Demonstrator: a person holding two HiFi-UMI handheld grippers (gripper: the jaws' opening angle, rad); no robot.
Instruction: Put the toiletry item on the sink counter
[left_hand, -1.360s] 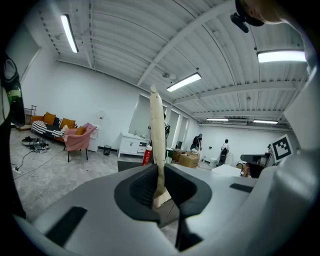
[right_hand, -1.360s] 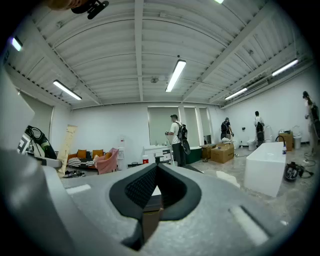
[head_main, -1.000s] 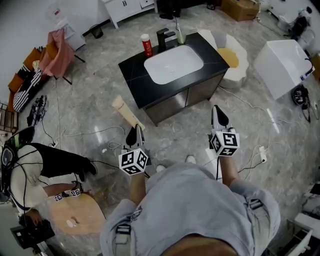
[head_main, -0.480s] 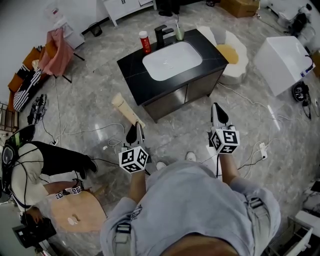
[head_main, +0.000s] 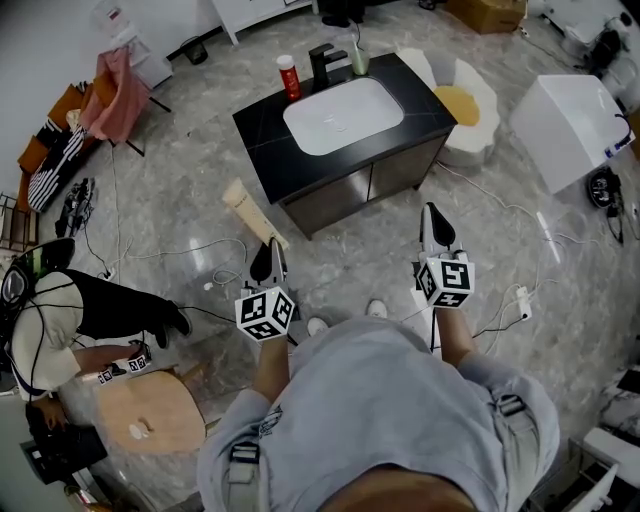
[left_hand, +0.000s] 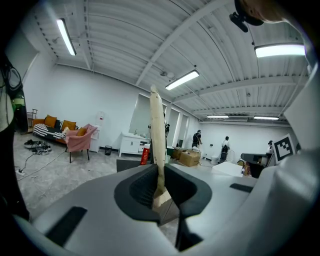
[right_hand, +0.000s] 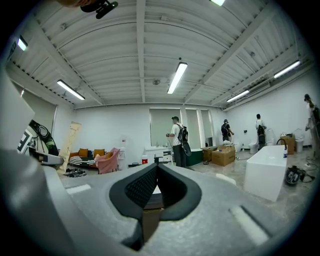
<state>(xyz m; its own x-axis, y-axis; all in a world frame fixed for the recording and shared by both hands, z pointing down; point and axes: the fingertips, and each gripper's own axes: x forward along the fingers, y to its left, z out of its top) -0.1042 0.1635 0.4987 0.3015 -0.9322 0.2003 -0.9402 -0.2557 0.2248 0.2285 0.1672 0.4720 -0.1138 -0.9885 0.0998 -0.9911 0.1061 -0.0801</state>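
Note:
My left gripper (head_main: 270, 262) (left_hand: 159, 172) is shut on the crimped end of a long cream toiletry tube (head_main: 251, 215) (left_hand: 157, 135), which sticks forward and up from the jaws. The tube also shows at the left of the right gripper view (right_hand: 70, 145). My right gripper (head_main: 432, 226) (right_hand: 156, 175) is shut with nothing in it. Ahead stands the black sink counter (head_main: 263, 140) with a white basin (head_main: 343, 115), a black tap (head_main: 326, 66), a red bottle (head_main: 289, 78) (left_hand: 145, 155) and a small green bottle (head_main: 359, 62). Both grippers hang well short of the counter, over the floor.
A white bathtub (head_main: 570, 128) (right_hand: 266, 170) stands at the right, a white and yellow seat (head_main: 468, 105) beside the counter. Cables (head_main: 500, 215) run across the marble floor. A person (head_main: 75, 320) crouches at the left by a wooden stool (head_main: 150, 425). A pink chair (head_main: 112, 100) and people (right_hand: 176, 140) stand farther off.
The counter has shifted slightly up and left in the head view. Both grippers hold the same pose, the left one still gripping the tube.

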